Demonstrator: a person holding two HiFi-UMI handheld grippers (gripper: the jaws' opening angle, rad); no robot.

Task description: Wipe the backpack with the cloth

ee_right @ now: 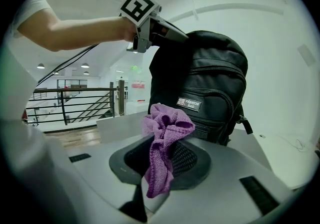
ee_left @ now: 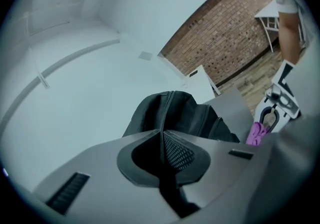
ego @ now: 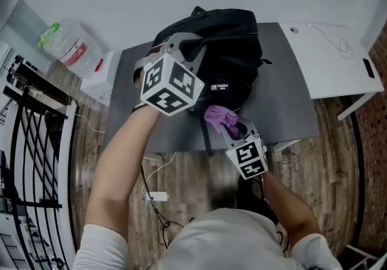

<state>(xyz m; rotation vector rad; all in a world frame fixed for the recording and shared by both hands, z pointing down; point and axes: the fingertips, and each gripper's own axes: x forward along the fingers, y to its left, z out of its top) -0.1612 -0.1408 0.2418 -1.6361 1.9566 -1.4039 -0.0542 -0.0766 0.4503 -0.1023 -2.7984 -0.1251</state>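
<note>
Black backpack [ee_right: 200, 67], front pocket: one small sewn label [ee_right: 189, 103], pale capitals on a dark ground in two lines, apparently reading "FASHION BAG"; too small to read in the head view. Left marker cube [ego: 172, 84] and right marker cube [ego: 249, 159]: black-and-white square codes, not lettering. Background, right gripper view: green sign [ee_right: 134, 69] and red sign [ee_right: 138, 85], both illegible.

Loft office — brick wall [ee_left: 225, 42], stair railing [ee_right: 75, 101]

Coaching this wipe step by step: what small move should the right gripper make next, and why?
Probably ease the right gripper forward until its purple knitted cloth presses the black fabric backpack's front: the cloth is clamped but seems short, and the left gripper is at the top.
</note>
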